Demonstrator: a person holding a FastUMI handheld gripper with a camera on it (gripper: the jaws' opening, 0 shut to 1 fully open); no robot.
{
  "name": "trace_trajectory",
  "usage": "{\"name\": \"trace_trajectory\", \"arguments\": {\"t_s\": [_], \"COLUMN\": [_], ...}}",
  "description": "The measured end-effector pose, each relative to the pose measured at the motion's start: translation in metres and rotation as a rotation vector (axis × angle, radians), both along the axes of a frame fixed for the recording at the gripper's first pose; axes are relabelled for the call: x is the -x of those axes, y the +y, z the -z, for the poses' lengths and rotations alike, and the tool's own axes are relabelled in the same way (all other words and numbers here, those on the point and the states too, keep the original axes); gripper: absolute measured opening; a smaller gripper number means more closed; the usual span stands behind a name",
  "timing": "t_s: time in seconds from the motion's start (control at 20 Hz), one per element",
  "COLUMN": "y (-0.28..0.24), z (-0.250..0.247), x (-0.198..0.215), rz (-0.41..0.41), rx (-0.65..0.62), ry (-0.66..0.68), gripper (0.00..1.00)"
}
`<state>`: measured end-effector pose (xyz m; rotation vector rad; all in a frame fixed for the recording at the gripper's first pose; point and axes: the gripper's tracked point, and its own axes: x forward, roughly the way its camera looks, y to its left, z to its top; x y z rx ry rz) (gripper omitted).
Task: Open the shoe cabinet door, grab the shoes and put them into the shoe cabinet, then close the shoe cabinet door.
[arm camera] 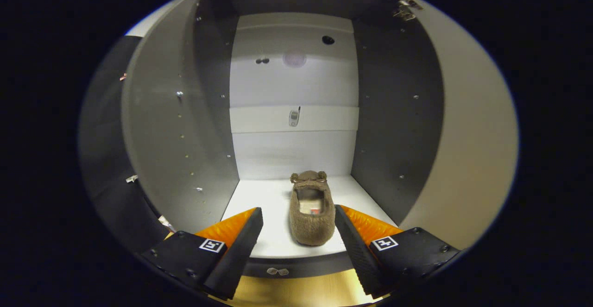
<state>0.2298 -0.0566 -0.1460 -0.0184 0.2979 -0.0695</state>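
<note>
A fuzzy brown slipper [312,212] lies on the white bottom shelf [259,196] of the open shoe cabinet [296,89], its toe toward the white back wall and its heel at the shelf's front edge. My gripper [299,216] is open, its fingertips at the shelf's front edge. The slipper's heel lies between the fingers, close to the right finger [350,233] and well clear of the left finger [245,235]. Neither finger presses on it. The cabinet door [468,145] stands swung open on the right.
Dark side walls [394,112] with rows of small pegs flank the compartment. A small metal fitting [293,117] sits on the back wall's cross strip. Wooden floor [301,291] shows below the cabinet's front edge. The shelf has free room left of the slipper.
</note>
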Motion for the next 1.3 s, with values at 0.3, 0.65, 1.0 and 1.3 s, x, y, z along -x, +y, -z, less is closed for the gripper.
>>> {"name": "trace_trajectory", "arguments": {"t_s": [0.3, 0.65, 1.0, 1.3], "y": [0.005, -0.002, -0.050, -0.120], "z": [-0.050, -0.078, -0.091, -0.100], "x": [0.089, 0.186, 0.278, 0.338], "rz": [-0.002, 0.001, 0.103, 0.333], "rx": [-0.012, -0.037, -0.036, -0.036], "ry": [-0.122, -0.176, -0.219, -0.256], "gripper": [0.98, 0.98, 0.99, 0.98]}}
